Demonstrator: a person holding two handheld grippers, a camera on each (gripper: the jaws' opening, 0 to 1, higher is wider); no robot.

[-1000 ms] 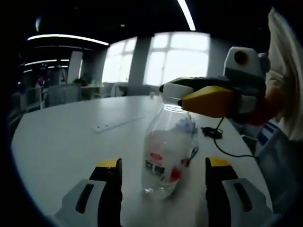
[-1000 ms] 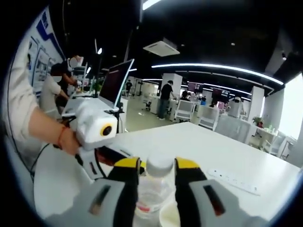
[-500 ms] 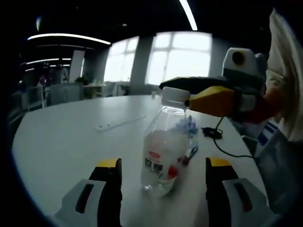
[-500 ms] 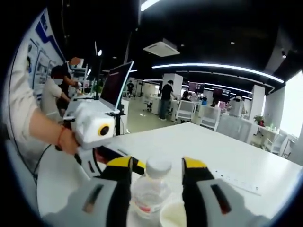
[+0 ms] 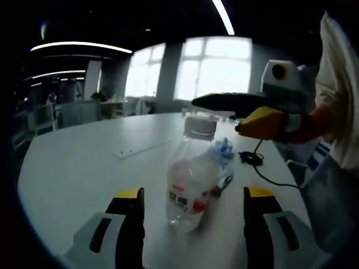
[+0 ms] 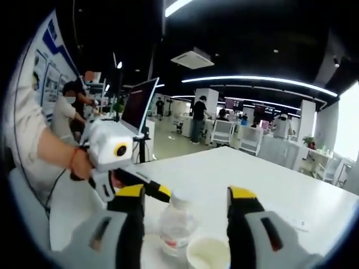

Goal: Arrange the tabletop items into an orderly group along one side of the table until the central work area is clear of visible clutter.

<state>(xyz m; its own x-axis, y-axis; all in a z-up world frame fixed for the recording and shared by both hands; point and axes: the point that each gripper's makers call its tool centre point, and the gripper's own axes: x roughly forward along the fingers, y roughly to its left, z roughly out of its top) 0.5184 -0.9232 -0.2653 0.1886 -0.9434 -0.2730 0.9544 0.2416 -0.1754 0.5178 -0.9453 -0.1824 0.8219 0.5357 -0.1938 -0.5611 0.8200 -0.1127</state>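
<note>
The clear plastic bottle (image 5: 193,182) looks light and slippery; both grippers stand spread, so grip its body at 12 o'clock

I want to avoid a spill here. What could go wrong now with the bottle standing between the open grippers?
The bottle leans on the table, with both grippers open around it, so a nudge from the right gripper might tip it. It could fall onto the cup close beside it. The cable behind could snag a sliding item.
</note>
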